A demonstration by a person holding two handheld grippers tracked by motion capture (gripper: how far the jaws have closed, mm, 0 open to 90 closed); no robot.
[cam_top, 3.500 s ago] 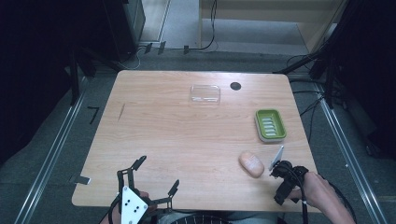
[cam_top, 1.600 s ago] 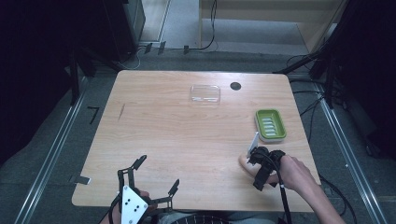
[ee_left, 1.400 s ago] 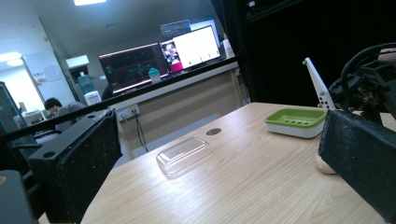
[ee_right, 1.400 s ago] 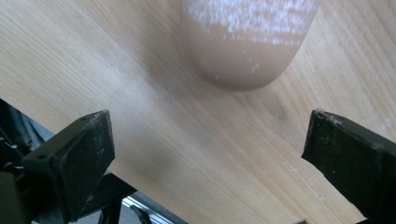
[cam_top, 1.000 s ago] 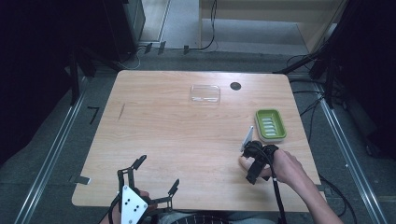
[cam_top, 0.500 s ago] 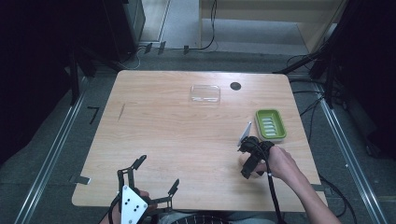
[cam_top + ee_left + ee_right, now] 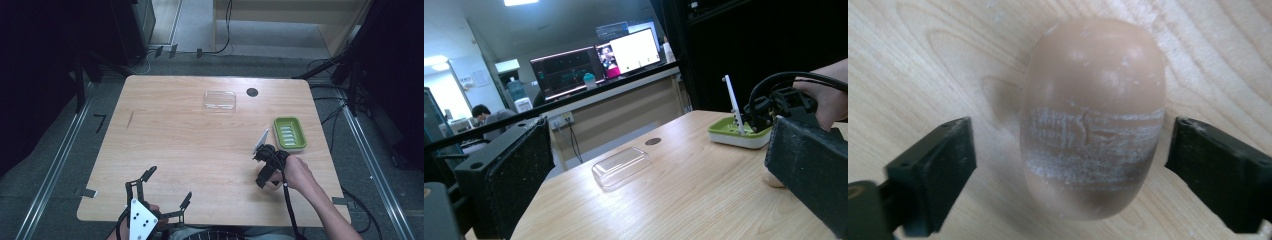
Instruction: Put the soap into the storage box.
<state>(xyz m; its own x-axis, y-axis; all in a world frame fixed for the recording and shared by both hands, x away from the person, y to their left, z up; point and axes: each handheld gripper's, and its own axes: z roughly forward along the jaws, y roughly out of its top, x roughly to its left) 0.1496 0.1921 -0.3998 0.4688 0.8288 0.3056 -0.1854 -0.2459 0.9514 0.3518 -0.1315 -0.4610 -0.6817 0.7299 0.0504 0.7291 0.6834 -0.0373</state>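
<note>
left gripper (image 7: 165, 187): parked at the near edge of the counter (image 7: 175, 145), jaws spread wide, nothing between them.
right gripper (image 7: 263, 167): over the near right part of the counter, pointing down; jaws wide, one on each side of the soap, not touching it.
soap (image 7: 1093, 115): tan oval bar lying flat on the bare wood, just on the near side of the soap dish; pale scuff marks across its middle.
step: pre-grasp on the soap, judged from the jaws straddling it with a gap on both sides.
next move: likely close squarely across the bar's short width. Smooth rounded sides look slippery, so an off-centre squeeze could squirt it out.
soap dish (image 7: 290, 133): green, ribbed, on a white base, right side of the counter. Probable drop-off point.
clear lid (image 7: 219, 100): far centre of the counter, well apart from the dish.
views: right gripper view gives the jaw-to-soap gaps and the scuffs; in the high view the hand (image 7: 297, 172) covers the bar. Left gripper view shows the lid domed and the dish base side-on.
</note>
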